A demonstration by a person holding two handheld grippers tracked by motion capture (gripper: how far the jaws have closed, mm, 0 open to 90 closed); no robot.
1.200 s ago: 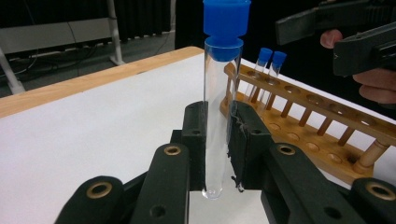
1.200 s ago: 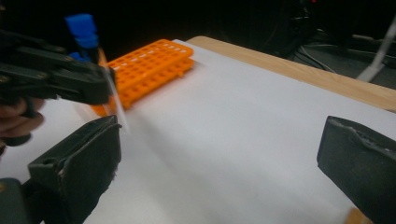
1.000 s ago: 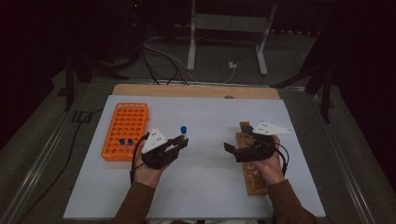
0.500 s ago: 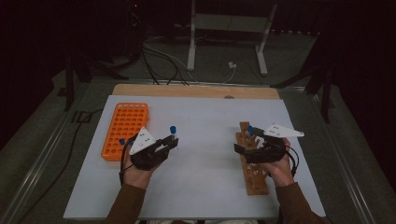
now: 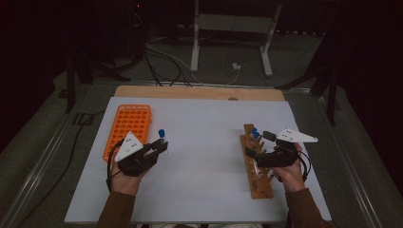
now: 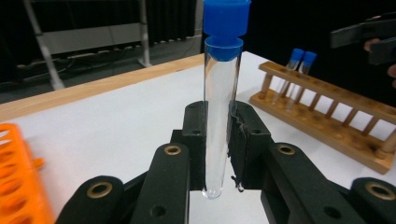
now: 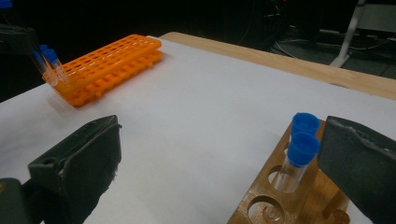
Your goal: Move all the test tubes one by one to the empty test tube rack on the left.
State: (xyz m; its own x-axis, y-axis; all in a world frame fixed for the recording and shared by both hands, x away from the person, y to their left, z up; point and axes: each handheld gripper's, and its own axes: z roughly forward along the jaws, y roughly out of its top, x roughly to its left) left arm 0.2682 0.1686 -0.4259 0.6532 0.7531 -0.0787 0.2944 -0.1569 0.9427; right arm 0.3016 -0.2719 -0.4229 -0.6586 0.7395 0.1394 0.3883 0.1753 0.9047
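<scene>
A clear test tube with a blue cap stands upright between the jaws of my left gripper, which is shut on it. That gripper hovers just right of the orange rack. My right gripper is open over the far end of the wooden rack, with its jaws wide apart and nothing between them. Two blue-capped tubes stand in the wooden rack's far holes, next to the right jaw.
The orange rack holds a few blue-capped tubes at its near end. A white sheet covers the table, with a wooden strip along the far edge. Cables and a metal stand lie on the floor beyond.
My left gripper has carried the tube leftward, toward the orange rack. My right gripper has shifted right, over the wooden rack, and has stayed open.
</scene>
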